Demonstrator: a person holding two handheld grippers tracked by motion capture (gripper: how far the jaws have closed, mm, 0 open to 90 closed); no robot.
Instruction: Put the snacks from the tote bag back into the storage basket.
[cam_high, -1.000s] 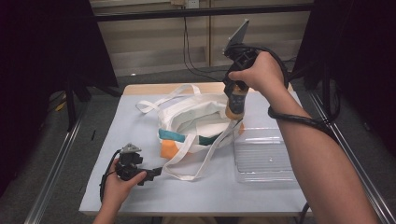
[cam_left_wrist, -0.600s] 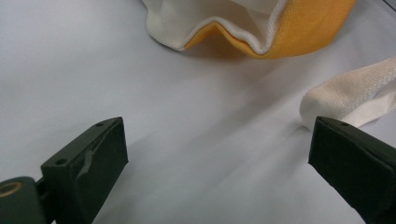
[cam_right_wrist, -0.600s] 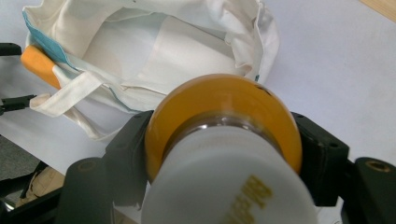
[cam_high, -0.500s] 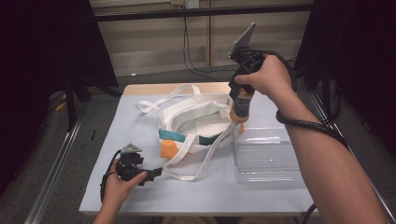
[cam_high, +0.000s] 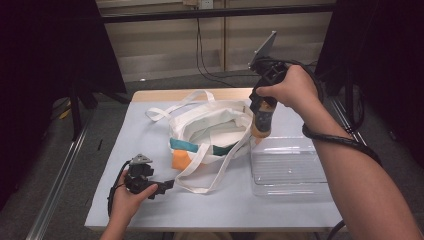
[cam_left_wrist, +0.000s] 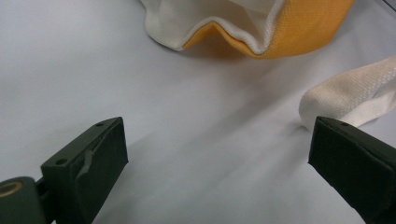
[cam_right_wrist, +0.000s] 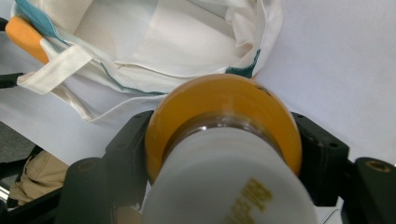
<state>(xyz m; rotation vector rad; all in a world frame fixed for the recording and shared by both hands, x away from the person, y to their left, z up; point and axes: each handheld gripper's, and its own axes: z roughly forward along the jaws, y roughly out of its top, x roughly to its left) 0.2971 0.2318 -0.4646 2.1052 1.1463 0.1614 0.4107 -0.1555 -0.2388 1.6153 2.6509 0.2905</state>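
the right gripper (cam_high: 262, 116) clamps an orange-capped bottle (cam_high: 262, 122) upright, hanging just above the near-left corner of the clear tray (cam_high: 292, 165), beside the tote bag (cam_high: 210, 127); the left gripper (cam_high: 162, 188) rests open on the bench (cam_high: 240, 205)

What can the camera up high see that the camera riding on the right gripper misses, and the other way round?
High view alone: the clear plastic tray, the left gripper resting on the table, and the person's forearms. Right gripper view alone: a close look at the bottle, with its orange bottom, white label with yellow print, and the black jaws clamped on its sides. Both: the white tote bag and that bottle.
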